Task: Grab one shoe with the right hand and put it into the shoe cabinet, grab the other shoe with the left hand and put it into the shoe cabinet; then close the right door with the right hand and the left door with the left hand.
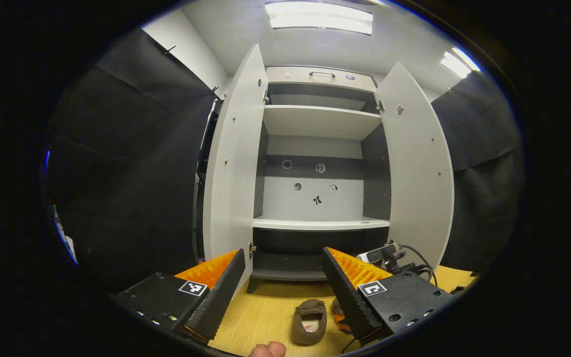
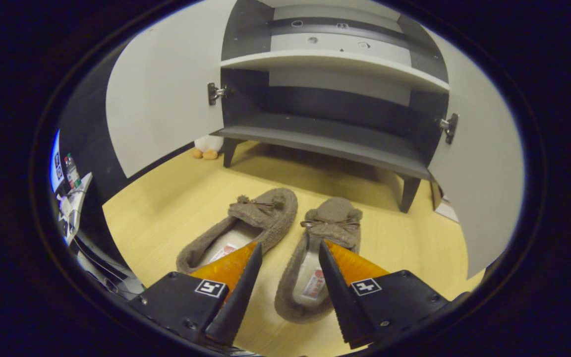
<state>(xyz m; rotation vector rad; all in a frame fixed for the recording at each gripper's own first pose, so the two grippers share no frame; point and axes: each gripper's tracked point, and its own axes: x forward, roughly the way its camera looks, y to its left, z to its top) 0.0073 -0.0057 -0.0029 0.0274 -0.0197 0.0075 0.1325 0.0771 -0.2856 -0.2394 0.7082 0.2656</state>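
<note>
My right tool (image 2: 289, 258), open and empty, hangs just above the right shoe (image 2: 315, 258), whose long axis points toward the shoe cabinet (image 2: 325, 141).

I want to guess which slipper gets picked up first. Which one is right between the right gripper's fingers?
The slipper on the right in the right gripper view. Its heel sits between the open right gripper fingers, while the other slipper lies off to the left.
</note>
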